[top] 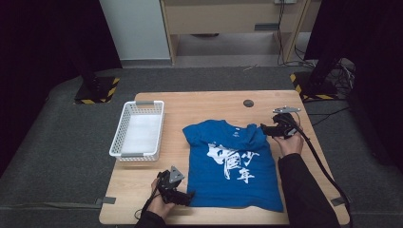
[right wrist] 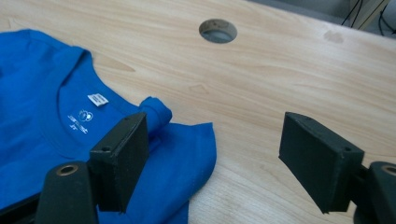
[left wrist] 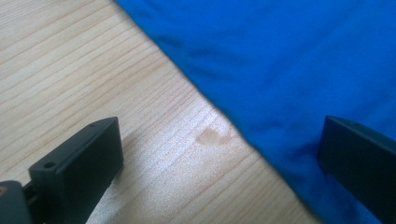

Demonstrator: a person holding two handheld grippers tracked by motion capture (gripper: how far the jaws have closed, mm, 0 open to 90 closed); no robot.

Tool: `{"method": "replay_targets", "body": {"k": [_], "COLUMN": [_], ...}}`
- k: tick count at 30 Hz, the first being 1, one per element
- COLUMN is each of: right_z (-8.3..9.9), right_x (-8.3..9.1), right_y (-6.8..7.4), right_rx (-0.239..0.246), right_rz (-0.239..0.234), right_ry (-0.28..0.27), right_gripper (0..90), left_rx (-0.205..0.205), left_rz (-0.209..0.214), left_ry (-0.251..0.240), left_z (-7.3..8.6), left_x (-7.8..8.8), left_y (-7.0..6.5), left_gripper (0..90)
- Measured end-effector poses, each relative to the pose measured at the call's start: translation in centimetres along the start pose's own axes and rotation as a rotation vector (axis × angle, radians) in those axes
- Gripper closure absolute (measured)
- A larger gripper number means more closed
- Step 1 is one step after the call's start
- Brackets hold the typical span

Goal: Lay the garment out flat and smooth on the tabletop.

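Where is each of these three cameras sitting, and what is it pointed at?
High view: above the table's near side, looking forward and down on the table; forearms, left gripper, right gripper.
Left gripper view: rides that gripper, facing the blue T-shirt edge between open jaws.
Right gripper view: rides that gripper, facing the shirt's collar and sleeve; open jaws.
All share the shirt.

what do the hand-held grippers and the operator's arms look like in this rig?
Both are black. The left hand-held gripper carries a grey three-cornered plate on top; the right hand-held gripper has one too, and a thick black cable trails back from it. Each has two flat, blocky black jaws with small screw holes. The person wears dark long sleeves.
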State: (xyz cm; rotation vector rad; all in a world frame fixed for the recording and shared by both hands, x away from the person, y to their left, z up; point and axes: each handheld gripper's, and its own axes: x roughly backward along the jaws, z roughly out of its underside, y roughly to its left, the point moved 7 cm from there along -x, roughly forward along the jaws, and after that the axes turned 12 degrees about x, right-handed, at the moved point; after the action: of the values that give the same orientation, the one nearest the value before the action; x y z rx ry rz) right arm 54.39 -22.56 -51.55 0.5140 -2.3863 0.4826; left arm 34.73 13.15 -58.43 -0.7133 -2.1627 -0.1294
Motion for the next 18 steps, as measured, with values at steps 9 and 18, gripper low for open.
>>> {"method": "replay_targets", "body": {"k": [9,18], "right_z": [1.4,2.7], "right_x": [-2.4,-4.0], "right_y": [0.5,-0.2], "right_rx": [0.012,-0.042], "right_rz": [0.010,0.003], "right_ry": [0.056,0.096], "right_gripper": [25.4,37.4], "left_rx": [0.000,-0.001], "left_rz": [-0.001,0.001], "left_ry": [0.002,0.000], "left_z": [0.0,0.0], "left_x": [0.0,0.0], "left_y": [0.0,0.0], "left_gripper": [0.0,0.0]}}
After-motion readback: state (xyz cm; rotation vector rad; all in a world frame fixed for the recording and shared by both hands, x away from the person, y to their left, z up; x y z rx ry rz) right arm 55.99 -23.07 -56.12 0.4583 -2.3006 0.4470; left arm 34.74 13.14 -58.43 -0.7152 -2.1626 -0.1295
